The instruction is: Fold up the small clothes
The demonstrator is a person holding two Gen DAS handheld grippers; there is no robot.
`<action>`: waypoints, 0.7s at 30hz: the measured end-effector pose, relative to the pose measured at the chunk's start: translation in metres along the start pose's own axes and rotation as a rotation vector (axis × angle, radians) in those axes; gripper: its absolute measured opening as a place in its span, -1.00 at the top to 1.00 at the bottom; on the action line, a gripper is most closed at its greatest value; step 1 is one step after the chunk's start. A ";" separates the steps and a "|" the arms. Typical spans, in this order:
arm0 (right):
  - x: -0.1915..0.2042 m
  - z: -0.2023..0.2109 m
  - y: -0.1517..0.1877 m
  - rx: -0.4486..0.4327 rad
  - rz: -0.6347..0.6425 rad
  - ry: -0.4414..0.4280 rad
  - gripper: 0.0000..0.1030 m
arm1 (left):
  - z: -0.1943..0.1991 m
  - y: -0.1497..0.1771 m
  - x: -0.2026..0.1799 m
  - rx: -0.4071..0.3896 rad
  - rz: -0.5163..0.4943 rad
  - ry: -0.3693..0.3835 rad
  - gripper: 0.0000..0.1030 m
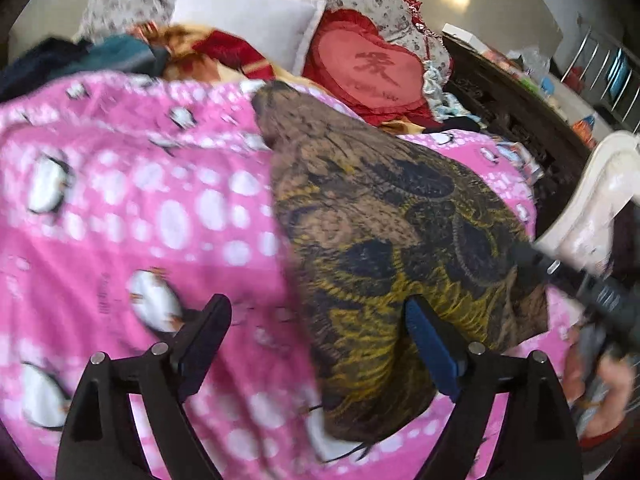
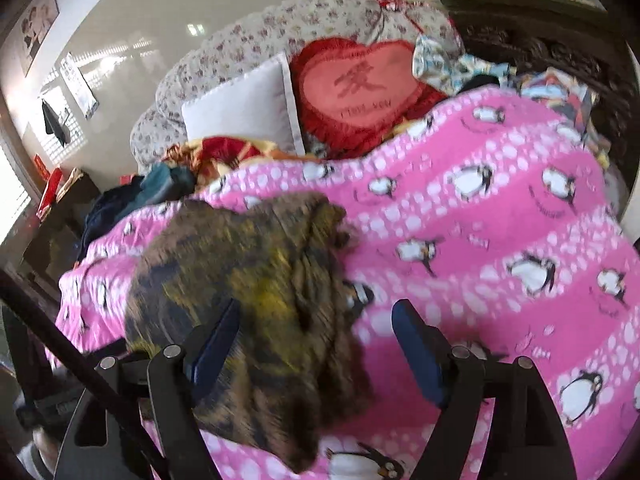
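Note:
A brown garment with yellow and black pattern (image 1: pixel 384 236) lies on the pink penguin blanket (image 1: pixel 132 208). It also shows in the right wrist view (image 2: pixel 248 292), bunched and blurred. My left gripper (image 1: pixel 316 344) is open above the blanket, its right finger over the garment's near edge. My right gripper (image 2: pixel 316 344) is open, its left finger over the garment, the right one over the blanket (image 2: pixel 500 240). Neither holds anything. The other gripper's black body (image 1: pixel 592 284) shows at the right of the left wrist view.
A red heart cushion (image 1: pixel 368 68), a white pillow (image 1: pixel 252 20) and a floral headboard (image 2: pixel 256 36) stand at the bed's far end. Dark and teal clothes (image 1: pixel 80 60) pile at the far left. A dark carved cabinet (image 1: pixel 508 108) stands to the right.

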State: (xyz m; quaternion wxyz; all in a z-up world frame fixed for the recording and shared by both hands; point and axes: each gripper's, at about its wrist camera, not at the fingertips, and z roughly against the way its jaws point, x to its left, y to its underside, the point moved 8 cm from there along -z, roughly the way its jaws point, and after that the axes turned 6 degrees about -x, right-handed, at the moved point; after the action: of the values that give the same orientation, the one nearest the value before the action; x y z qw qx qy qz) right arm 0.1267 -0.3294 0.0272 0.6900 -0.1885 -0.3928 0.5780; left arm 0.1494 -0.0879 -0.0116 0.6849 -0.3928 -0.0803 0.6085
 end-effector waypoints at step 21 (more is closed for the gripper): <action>0.086 0.052 0.054 0.027 -0.005 -0.269 0.56 | 0.099 0.021 0.000 0.016 -0.124 0.036 0.69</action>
State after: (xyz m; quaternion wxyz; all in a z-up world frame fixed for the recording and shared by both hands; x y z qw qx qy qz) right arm 0.0543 -0.2439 0.0484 0.6352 -0.0988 -0.4744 0.6015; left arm 0.0751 -0.0452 0.0416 0.7257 -0.3925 -0.0870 0.5583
